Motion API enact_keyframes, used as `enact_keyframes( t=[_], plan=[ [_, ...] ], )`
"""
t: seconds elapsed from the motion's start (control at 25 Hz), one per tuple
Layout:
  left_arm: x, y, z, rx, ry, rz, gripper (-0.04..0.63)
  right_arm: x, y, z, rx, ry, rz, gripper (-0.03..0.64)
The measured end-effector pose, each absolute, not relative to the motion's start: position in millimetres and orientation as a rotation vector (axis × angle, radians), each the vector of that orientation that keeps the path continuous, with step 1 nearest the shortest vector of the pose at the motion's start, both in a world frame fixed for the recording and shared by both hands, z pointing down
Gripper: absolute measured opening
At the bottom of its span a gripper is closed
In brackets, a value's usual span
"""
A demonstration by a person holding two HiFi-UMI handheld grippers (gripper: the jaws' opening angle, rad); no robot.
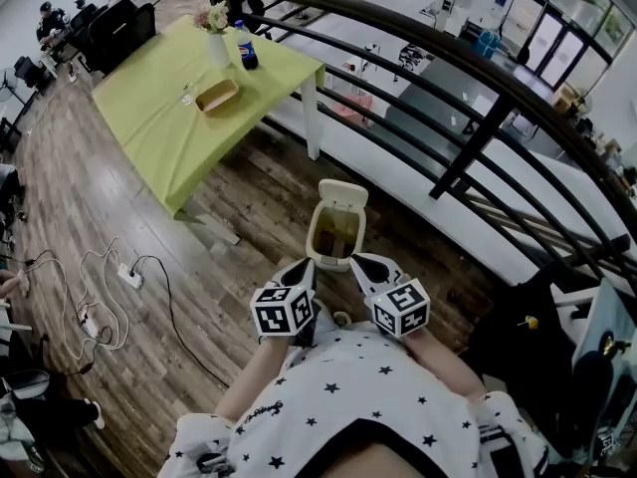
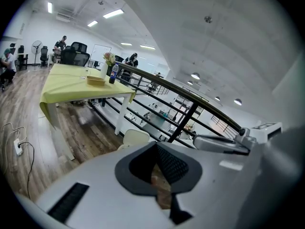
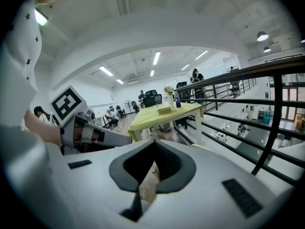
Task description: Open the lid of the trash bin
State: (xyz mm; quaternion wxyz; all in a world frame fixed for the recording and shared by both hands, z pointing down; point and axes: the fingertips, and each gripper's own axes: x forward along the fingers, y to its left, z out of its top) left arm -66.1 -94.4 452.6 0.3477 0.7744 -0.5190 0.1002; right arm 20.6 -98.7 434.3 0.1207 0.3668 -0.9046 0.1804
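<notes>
A small cream trash bin [image 1: 334,235] stands on the wooden floor beside the railing, its lid [image 1: 343,193] tipped up and back and its brown inside showing. My left gripper [image 1: 303,270] hovers just short of the bin's near rim, to the left, jaws shut on nothing. Level with it on the right, my right gripper [image 1: 362,263] is also shut and empty. In the left gripper view my left gripper [image 2: 156,148] points past the raised lid [image 2: 136,137]. The right gripper view shows my right gripper [image 3: 153,146] with its jaws together and a cream edge of the bin [image 3: 202,147] beyond.
A dark metal railing [image 1: 468,167] runs along the right, right behind the bin. A green-covered table [image 1: 169,108] with a bottle [image 1: 246,48], vase and wooden tray stands far left. Cables and a power strip [image 1: 129,275] lie on the floor at left. People sit at desks [image 1: 60,28] beyond.
</notes>
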Motion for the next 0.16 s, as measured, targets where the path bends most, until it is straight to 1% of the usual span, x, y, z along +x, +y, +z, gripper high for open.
enact_keyframes(
  t=[0.16],
  plan=[
    [-65.9, -93.8, 452.7, 2.004, -1.344, 0.255, 0.009, 20.3, -98.6, 435.2, 1.070, -2.639, 0.526, -0.006]
  ],
)
